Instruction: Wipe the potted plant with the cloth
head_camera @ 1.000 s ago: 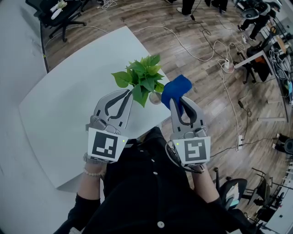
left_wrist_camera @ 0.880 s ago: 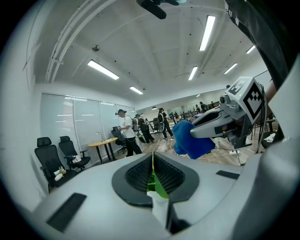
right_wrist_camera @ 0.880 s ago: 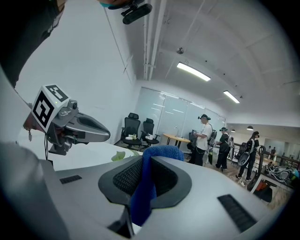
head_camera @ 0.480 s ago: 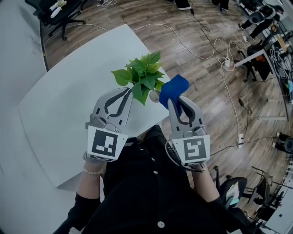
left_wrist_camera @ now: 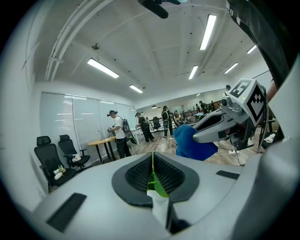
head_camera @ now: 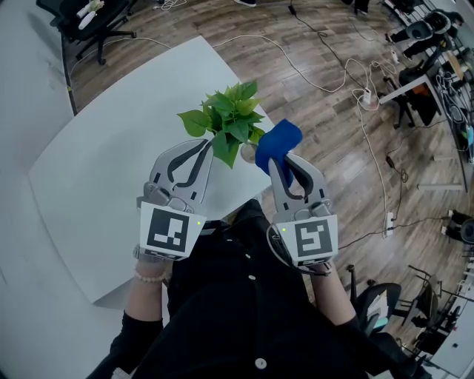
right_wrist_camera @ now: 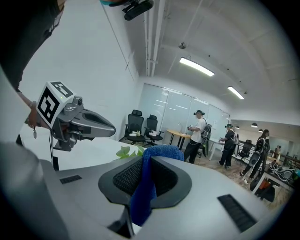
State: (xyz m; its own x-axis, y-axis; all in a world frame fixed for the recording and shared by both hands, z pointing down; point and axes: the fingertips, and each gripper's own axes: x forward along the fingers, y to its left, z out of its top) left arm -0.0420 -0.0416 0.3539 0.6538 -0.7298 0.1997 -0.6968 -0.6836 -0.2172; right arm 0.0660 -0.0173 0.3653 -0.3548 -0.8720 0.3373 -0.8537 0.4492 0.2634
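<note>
The potted plant point(head_camera: 231, 122) has broad green leaves and stands near the right edge of the white table point(head_camera: 104, 170). Its pale pot point(head_camera: 249, 155) peeks out below the foliage. My left gripper point(head_camera: 210, 146) is shut on one green leaf point(left_wrist_camera: 156, 185), which shows pinched between its pads. My right gripper point(head_camera: 278, 159) is shut on the blue cloth point(head_camera: 276, 143), whose bunched end sticks out past the tips, right beside the plant's right-hand leaves. In the right gripper view the blue cloth point(right_wrist_camera: 147, 183) hangs through the jaws, with the plant's leaves point(right_wrist_camera: 129, 151) just beyond.
The table's edge runs close under both grippers, with wooden floor and white cables point(head_camera: 355, 89) beyond it. Black office chairs point(head_camera: 89, 22) stand at the far left. People stand by a desk point(left_wrist_camera: 117, 136) far off.
The right gripper with the blue cloth has edged slightly left, closer to the plant's leaves. The left gripper keeps its hold on the leaf and has stayed put.
</note>
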